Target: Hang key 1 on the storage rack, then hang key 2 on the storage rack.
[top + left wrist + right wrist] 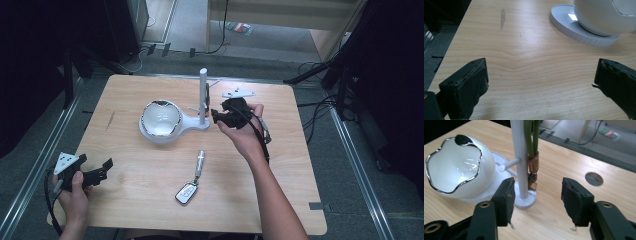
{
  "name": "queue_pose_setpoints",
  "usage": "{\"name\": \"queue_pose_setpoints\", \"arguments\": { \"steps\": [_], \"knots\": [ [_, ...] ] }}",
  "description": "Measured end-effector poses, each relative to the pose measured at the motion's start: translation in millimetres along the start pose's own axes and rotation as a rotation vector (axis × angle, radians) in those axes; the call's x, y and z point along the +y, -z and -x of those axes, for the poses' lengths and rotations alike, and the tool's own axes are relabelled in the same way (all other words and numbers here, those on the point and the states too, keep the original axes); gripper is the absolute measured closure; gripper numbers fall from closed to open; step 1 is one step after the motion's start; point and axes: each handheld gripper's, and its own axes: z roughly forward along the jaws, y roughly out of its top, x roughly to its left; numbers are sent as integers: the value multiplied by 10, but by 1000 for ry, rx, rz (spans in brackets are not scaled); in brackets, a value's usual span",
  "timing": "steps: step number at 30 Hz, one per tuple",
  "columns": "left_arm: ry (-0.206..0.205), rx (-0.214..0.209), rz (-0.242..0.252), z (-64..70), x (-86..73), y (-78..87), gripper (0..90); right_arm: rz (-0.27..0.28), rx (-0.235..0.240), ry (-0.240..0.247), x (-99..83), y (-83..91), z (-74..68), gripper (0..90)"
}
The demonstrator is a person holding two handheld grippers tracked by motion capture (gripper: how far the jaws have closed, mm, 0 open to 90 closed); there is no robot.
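light wooden bench (150,200), dark smear (110,120) near its left edge, round hole (594,178) in top. white stand: upright post (203,95) with side pegs, round base, joined white dish (160,120) with wavy silver rim. green cord (532,137) with orange tab hangs beside post. key fob (187,192) on silver bar lies near front middle. grey floor, cables behind bench.

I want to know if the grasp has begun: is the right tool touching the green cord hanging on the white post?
Apart. In the right gripper view, the right tool is open, and bare table shows between its jaws and the green cord.
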Motion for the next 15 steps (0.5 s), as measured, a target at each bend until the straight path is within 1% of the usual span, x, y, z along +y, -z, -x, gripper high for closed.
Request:
{"name": "queue_pose_setpoints", "arguments": {
  "steps": [2,4,6,7,8,10,11,15],
  "knots": [
    [-2,1,-1,1,0,0,0,-31,-25,-4,-28,18,-27,406],
    [-4,0,-1,1,0,2,0,-60,-63,7,-60,34,-55,400],
    [-6,0,2,2,-1,6,0,-83,-86,7,-88,51,-81,384],
    [-6,0,2,2,-1,6,0,-83,-86,7,-88,51,-81,384],
    [-4,0,0,1,-1,5,0,-125,-100,3,-117,56,-108,372],
    [-3,0,0,1,-1,3,0,-151,-98,-3,-138,52,-132,362],
    [-3,0,-1,2,0,1,0,-171,-99,-14,-150,56,-154,362],
    [-6,0,-1,2,0,3,0,-195,-108,-24,-190,66,-218,364]
  ]
}}
